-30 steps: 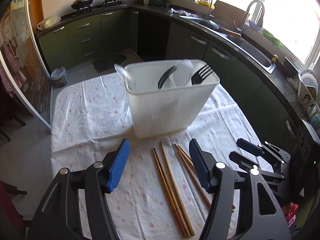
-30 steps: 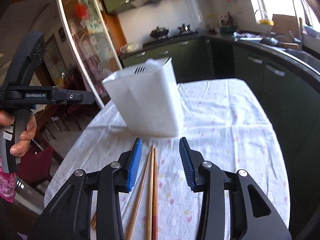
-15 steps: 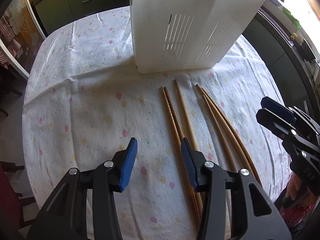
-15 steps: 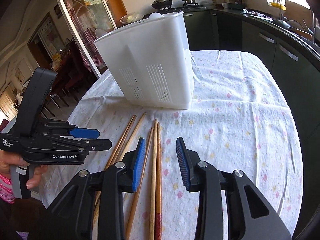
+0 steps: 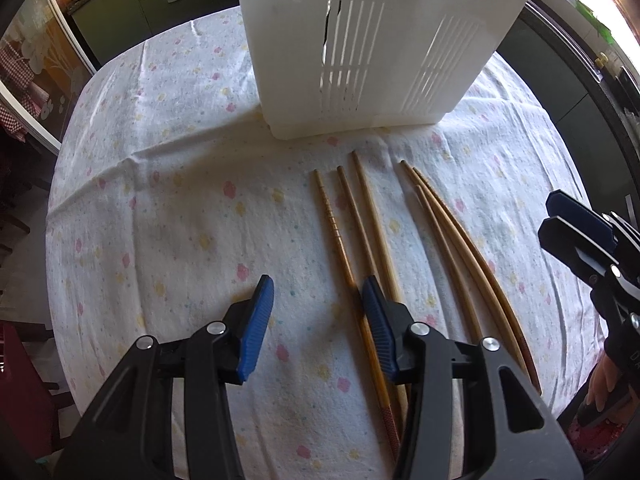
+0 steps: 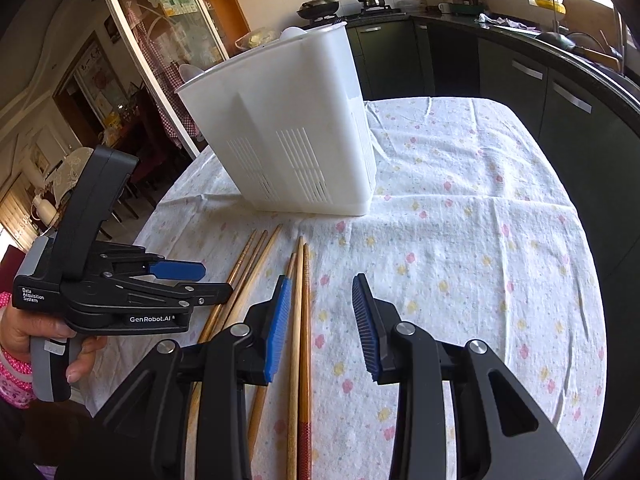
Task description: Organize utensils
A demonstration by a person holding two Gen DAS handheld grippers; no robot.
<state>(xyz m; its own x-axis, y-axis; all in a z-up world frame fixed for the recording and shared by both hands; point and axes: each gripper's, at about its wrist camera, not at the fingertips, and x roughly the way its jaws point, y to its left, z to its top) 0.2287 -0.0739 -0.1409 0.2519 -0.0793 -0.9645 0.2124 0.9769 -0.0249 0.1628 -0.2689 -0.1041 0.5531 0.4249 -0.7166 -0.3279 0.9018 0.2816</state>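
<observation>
Several wooden chopsticks [image 5: 372, 220] lie side by side on the flowered tablecloth, tips toward a white slotted utensil holder [image 5: 380, 40]. They also show in the right wrist view [image 6: 298, 292], in front of the holder [image 6: 296, 136]. My left gripper [image 5: 318, 316] is open and empty, low over the cloth, its right finger above the leftmost chopsticks. My right gripper [image 6: 322, 316] is open and empty, its left finger beside the two rightmost chopsticks. Each gripper appears in the other's view: the left [image 6: 176, 270], the right [image 5: 576, 224].
The table [image 6: 480, 208] is round with a white flowered cloth. Dark green kitchen cabinets [image 6: 520, 80] and a counter run behind and to the right. A glass-door cabinet [image 6: 172, 28] stands at the left. Utensil tops poke from the holder.
Both grippers have dropped lower toward the chopsticks and tilted down. The left gripper has moved closer to the table; the holder now fills the top of its view.
</observation>
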